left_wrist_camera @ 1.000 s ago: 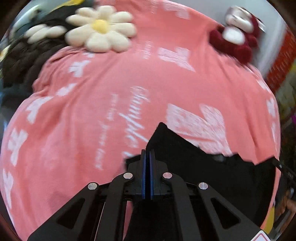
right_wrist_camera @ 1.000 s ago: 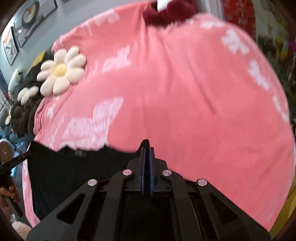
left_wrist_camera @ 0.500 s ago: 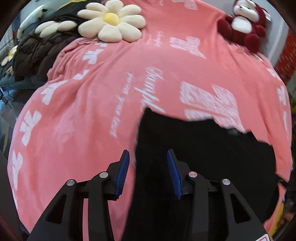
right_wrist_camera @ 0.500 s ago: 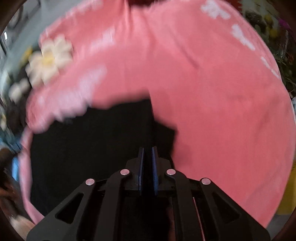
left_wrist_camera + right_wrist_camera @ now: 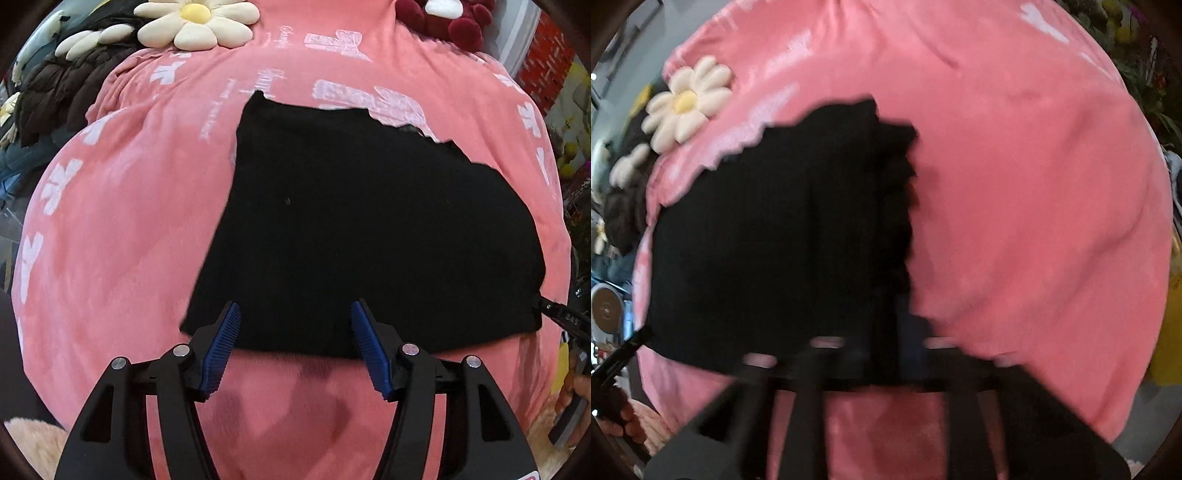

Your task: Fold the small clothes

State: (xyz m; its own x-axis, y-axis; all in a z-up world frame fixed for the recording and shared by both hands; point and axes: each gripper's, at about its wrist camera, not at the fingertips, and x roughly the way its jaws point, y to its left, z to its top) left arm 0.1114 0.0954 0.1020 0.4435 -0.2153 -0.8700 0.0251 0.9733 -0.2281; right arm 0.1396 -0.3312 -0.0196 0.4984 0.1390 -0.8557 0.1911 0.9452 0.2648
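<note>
A small black garment (image 5: 362, 229) lies flat on a pink blanket (image 5: 122, 229) with white prints. My left gripper (image 5: 295, 343) is open and empty, its blue pads (image 5: 221, 339) at the garment's near edge. In the right wrist view the same black garment (image 5: 768, 236) spreads to the left and centre. My right gripper (image 5: 882, 354) is at the garment's near right edge. Motion blur hides its fingers, so I cannot tell how the jaws stand. The tip of the right gripper shows at the garment's right corner in the left wrist view (image 5: 561, 315).
A daisy-shaped cushion (image 5: 195, 22) and a dark jacket (image 5: 62, 88) lie at the blanket's far left. A red and white plush toy (image 5: 447, 18) sits at the far right. A brick wall (image 5: 543, 62) is beyond the right side. The daisy cushion also shows in the right wrist view (image 5: 683, 103).
Both grippers were shut on the black garment a second ago. The left one opened and pulled back, and the garment now lies spread on the blanket. The right view has become blurred.
</note>
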